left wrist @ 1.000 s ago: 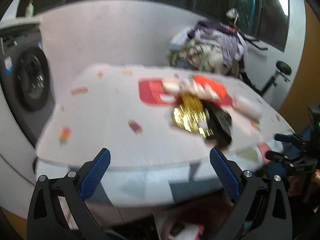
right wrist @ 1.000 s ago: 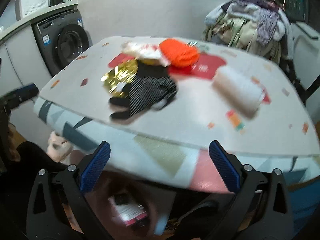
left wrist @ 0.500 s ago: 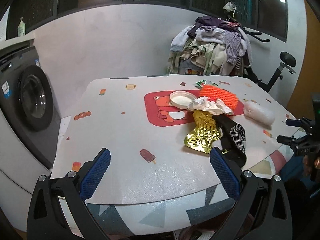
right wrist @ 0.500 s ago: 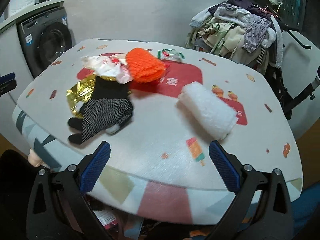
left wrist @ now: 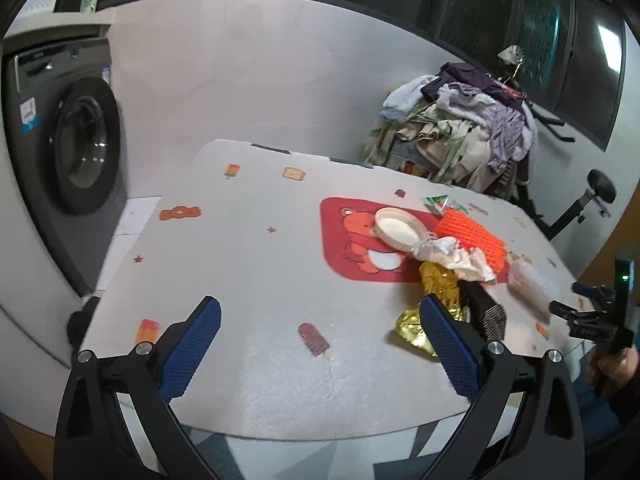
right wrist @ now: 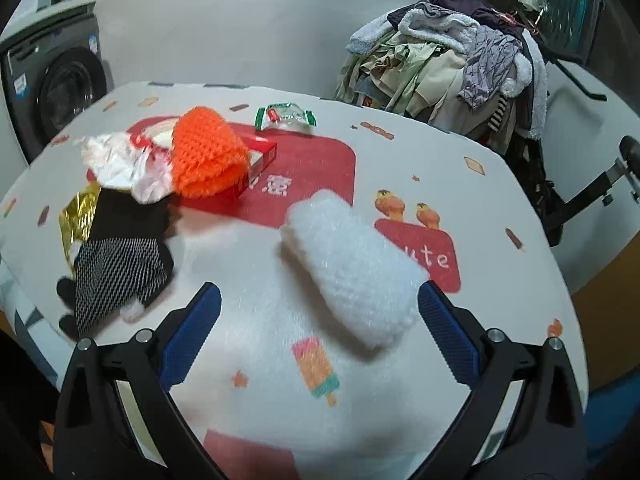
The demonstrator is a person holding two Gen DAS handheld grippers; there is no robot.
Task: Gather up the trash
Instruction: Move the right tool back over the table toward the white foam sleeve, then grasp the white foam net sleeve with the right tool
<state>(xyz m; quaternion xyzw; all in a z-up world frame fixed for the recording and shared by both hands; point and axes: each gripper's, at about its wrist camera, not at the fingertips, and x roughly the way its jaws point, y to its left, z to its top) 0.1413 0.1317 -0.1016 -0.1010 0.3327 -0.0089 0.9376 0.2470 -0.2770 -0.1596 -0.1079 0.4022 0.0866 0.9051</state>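
Looking along my left claw (left wrist: 320, 344), I see both blue-padded fingers spread wide with nothing between them, hanging over the near edge of the table (left wrist: 248, 264). My right claw (right wrist: 320, 332) is just as wide and empty, held level above the table's near side. One blue pad sits just beside the end of a white fuzzy roll (right wrist: 352, 268), though I cannot tell whether they touch.

From the left wrist view, the right claw shows at the far right edge, gripped by a hand (left wrist: 612, 364) low beside the table.

Trash and clutter lie bunched on the right half of the table in the left view. A gold foil wrapper (left wrist: 436, 304) lies crumpled beside my left claw's right finger, partly under a black striped cloth (right wrist: 120, 260). A crumpled white wrapper (right wrist: 120, 164) rests against an orange knitted piece (right wrist: 208, 156), which lies on a red box (right wrist: 256, 164). A round white lid (left wrist: 398, 230) sits on the red bear print just behind them. A small green and clear wrapper (right wrist: 286, 116) lies apart, farther back.

Beyond the table stand a washing machine (left wrist: 72, 140) and a heap of clothes (right wrist: 448, 52).
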